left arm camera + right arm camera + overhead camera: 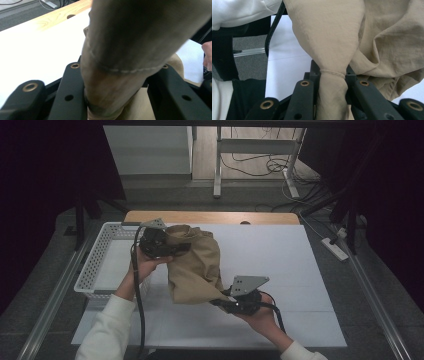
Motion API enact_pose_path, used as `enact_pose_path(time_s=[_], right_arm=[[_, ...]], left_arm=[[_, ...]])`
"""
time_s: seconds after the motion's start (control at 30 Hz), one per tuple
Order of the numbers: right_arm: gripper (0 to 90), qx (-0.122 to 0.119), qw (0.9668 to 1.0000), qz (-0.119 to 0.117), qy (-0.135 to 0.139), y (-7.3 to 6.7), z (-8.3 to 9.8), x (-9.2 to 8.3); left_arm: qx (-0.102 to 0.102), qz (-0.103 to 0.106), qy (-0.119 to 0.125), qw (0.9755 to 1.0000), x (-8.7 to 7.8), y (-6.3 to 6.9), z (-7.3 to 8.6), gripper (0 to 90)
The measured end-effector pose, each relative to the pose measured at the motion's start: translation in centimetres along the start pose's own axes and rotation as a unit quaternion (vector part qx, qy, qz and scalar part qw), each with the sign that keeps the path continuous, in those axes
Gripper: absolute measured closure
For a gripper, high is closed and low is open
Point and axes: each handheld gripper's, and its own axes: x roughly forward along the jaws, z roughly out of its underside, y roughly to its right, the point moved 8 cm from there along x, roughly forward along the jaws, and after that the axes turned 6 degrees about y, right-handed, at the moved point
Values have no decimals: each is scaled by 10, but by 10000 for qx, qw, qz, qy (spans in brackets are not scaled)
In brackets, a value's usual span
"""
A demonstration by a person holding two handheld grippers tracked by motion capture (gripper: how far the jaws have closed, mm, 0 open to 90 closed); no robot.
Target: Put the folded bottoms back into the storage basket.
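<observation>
Black jaws of the right gripper pinched a bunched fold of the tan garment; the left gripper clamped another fold, cloth hanging between both, just beside the white basket.

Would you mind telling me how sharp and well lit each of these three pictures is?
High view: dark surroundings, the white table brightly lit, the tan cloth fairly sharp. Left gripper view: the cloth sits very near the lens, soft and shadowed; the table behind is nearly washed out. Right gripper view: evenly lit, cloth folds crisp, and the right claw pinching it is clear.
</observation>
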Motion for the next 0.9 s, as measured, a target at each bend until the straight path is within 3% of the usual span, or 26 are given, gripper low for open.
enact_pose_path(time_s=[0.9], right_arm=[[768, -55, 9998, -160, 77, 0, -20, 23]], left_arm=[[-35, -127, 237, 9996, -33, -9, -3, 626]])
